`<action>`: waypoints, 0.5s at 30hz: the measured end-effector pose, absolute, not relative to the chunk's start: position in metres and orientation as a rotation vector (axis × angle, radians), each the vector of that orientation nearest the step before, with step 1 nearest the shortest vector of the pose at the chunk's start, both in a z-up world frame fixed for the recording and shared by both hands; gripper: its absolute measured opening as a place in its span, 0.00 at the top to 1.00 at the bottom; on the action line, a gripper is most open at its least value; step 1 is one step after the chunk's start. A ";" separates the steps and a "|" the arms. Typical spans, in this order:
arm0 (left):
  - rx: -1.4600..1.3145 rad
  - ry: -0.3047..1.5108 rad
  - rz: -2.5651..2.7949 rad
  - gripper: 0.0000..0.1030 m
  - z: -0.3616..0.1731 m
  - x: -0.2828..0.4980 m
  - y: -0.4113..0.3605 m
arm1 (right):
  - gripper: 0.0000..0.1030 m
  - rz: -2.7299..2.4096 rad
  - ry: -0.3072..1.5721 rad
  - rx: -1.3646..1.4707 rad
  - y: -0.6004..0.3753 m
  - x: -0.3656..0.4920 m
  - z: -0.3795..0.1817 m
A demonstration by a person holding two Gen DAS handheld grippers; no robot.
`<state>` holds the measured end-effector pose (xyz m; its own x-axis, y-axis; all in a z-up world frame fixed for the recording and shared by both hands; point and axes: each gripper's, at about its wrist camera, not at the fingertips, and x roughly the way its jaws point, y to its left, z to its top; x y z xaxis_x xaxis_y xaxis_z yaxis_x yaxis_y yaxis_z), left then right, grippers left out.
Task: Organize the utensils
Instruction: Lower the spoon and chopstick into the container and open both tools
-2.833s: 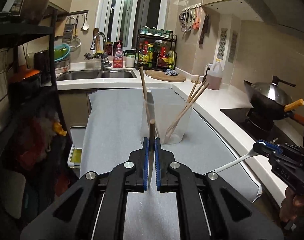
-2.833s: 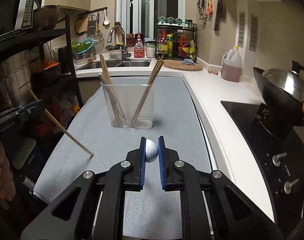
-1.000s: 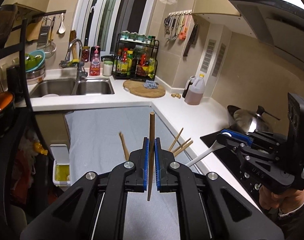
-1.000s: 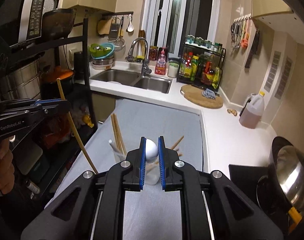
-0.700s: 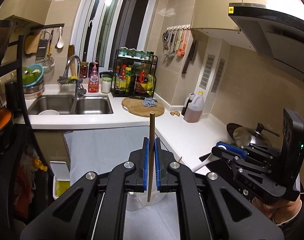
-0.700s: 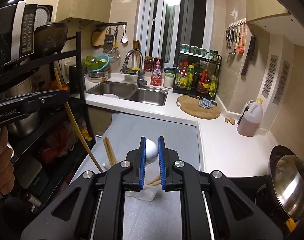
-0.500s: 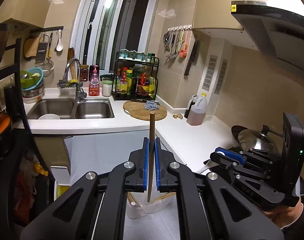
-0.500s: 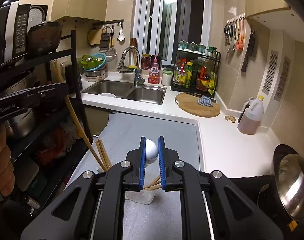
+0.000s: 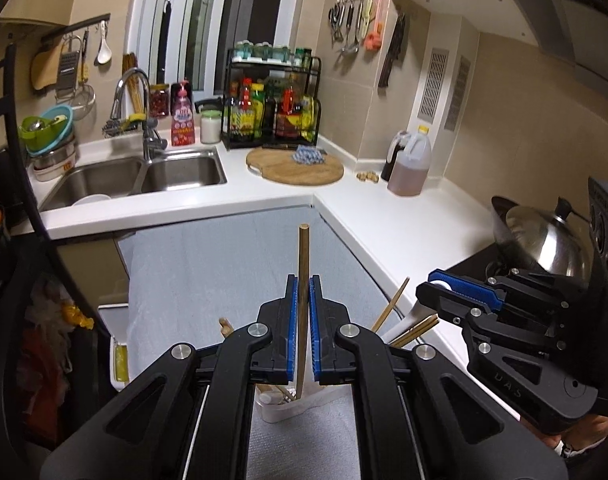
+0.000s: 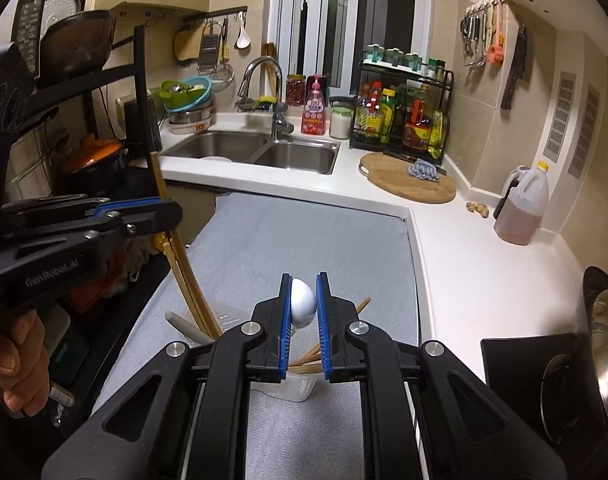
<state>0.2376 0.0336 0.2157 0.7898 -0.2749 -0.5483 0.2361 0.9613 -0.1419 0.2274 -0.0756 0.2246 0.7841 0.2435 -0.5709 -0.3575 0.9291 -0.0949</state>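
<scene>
Gripping a chopstick (image 9: 303,264) left and a white spoon (image 10: 302,303) right, I hover over the clear holder (image 10: 300,387), loose chopsticks (image 10: 188,280) crowding it. Both tips now sit lower than before.

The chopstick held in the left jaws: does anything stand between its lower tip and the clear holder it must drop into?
Nothing visible blocks it. The chopstick hangs upright with its tip already at the mouth of the clear holder; chopsticks already inside lean to the sides.
</scene>
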 end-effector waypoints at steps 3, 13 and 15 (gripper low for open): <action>-0.049 0.625 -0.273 0.95 0.204 0.243 0.029 | 0.88 0.330 0.600 -0.202 -0.073 0.233 0.215; -0.042 0.714 -0.262 0.95 0.169 0.257 0.025 | 0.88 0.347 0.653 -0.207 -0.067 0.247 0.186; -0.043 0.728 -0.260 0.94 0.166 0.257 0.023 | 0.87 0.350 0.663 -0.207 -0.066 0.246 0.183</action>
